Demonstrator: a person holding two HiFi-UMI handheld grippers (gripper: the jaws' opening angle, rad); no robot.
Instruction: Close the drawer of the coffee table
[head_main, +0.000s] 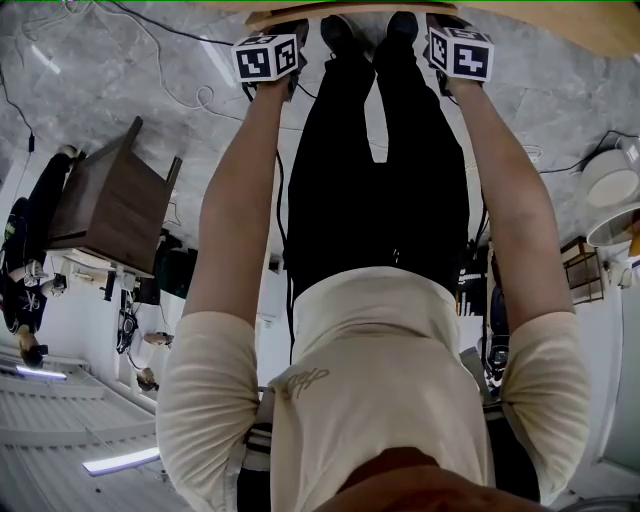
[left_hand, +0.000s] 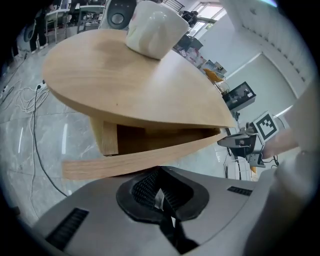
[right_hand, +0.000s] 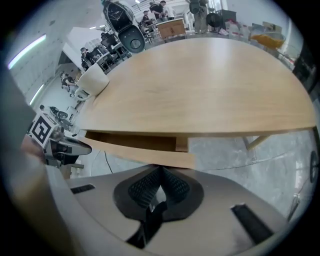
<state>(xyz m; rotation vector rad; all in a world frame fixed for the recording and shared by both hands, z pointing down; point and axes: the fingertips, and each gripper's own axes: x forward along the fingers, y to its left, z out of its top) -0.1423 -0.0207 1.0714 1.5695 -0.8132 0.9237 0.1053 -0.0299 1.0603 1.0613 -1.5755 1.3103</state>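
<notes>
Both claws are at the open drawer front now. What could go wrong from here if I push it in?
The left claw and right claw are shut, at separate spots along the drawer front. Uneven pressure might skew the drawer and jam it. A hard shove may also jolt the white object standing on the tabletop.

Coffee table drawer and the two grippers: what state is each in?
Light wooden coffee table drawer: partly open, front standing out from under the tabletop.
Left gripper: jaws shut, nothing between them.
Right gripper: jaws shut, nothing between them.
White cup: standing on the tabletop.
</notes>
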